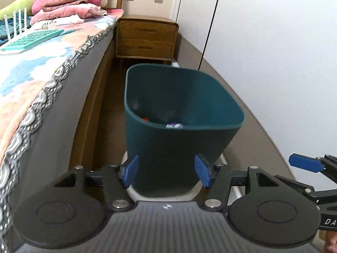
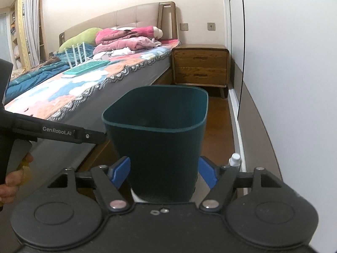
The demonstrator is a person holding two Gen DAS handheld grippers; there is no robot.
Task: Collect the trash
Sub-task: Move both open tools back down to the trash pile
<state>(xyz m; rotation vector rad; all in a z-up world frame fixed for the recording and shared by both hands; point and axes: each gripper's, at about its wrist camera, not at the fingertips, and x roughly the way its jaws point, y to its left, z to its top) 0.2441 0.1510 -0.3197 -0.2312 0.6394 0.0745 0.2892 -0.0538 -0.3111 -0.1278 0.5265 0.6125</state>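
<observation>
While a few scraps are already lying at the bottom of the dark teal trash bin on the floor beside the bed, I am seeing nothing left to collect. I am holding my left gripper and right gripper angled down toward it, both empty, jaws parted.

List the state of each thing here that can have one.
trash bin: upright, unlidded, some litter inside
left gripper: open, empty
right gripper: open, empty
nightstand: both drawers shut
small white bottle: upright on the floor, capped
</observation>
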